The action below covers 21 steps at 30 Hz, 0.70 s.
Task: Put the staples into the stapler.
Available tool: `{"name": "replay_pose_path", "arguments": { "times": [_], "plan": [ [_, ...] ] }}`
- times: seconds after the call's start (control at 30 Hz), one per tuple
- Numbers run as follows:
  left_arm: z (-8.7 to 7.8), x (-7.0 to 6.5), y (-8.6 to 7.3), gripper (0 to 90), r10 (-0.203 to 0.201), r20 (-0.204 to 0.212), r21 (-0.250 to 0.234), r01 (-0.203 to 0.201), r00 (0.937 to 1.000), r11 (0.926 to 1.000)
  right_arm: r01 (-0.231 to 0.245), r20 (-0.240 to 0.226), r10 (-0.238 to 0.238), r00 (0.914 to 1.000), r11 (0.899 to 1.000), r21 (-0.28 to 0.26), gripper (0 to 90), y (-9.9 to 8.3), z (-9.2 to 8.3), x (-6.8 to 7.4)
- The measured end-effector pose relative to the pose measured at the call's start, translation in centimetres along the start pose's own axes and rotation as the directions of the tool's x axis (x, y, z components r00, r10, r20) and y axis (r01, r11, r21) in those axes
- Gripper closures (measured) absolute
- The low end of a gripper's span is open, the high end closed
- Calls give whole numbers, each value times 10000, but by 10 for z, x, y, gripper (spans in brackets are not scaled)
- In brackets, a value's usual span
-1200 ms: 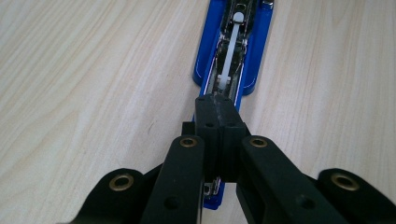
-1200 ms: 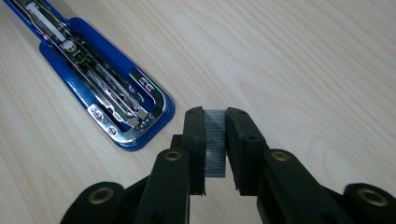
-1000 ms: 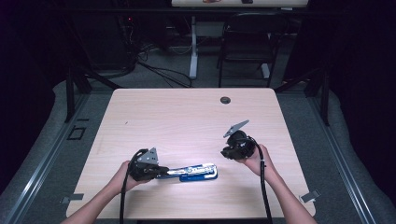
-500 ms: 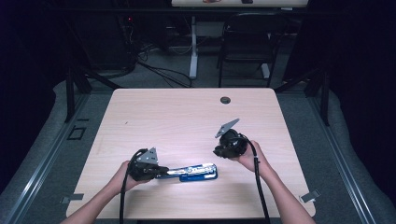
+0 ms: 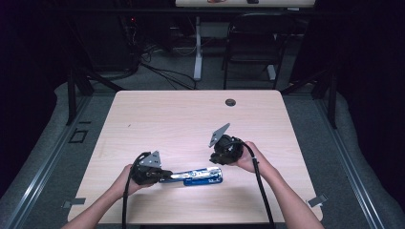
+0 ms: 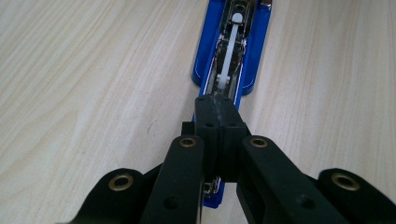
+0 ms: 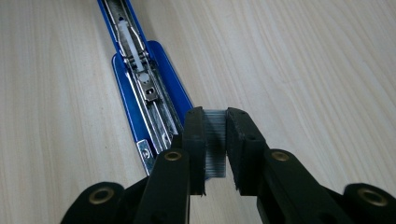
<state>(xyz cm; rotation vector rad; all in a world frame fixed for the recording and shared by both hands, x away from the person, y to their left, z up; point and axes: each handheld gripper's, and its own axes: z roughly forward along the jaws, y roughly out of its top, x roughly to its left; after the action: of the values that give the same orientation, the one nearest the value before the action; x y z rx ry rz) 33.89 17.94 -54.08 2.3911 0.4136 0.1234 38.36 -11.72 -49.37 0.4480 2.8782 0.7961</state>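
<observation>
A blue stapler lies opened flat near the table's front edge, its metal staple channel facing up. My left gripper is at its left end, jaws pressed together on the channel's rail. My right gripper hovers just above the stapler's right end, tilted down. In the right gripper view this gripper is shut on a silvery strip of staples, right beside the open channel.
The pale wooden table has a small dark grommet near its far edge. A chair and a desk leg stand on the floor beyond it. Cables trail from both grippers toward the front edge.
My right gripper has moved left and toward the stapler's right end, carrying the staple strip. The left gripper and the stapler have stayed put.
</observation>
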Motion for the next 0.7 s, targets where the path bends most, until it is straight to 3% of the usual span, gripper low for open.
{"name": "replay_pose_path", "arguments": {
  "times": [0.17, 0.3, 0.7],
  "plan": [
    [0, 0, 0, 898, -16, 17, -24, 16, 10000, 10000, 671, -379, -664, 9971, 9976, 177, 785, 6, 5, 5],
    [0, 0, 0, 898, -30, 27, -28, 30, 10000, 10000, 1284, -712, -1247, 9896, 9904, 502, 785, 11, 10, 9],
    [0, 0, 0, 898, -23, 22, -14, 23, 10000, 10000, 1858, -1378, -1742, 9750, 9797, 758, 785, 16, 22, 13]
  ]
}}
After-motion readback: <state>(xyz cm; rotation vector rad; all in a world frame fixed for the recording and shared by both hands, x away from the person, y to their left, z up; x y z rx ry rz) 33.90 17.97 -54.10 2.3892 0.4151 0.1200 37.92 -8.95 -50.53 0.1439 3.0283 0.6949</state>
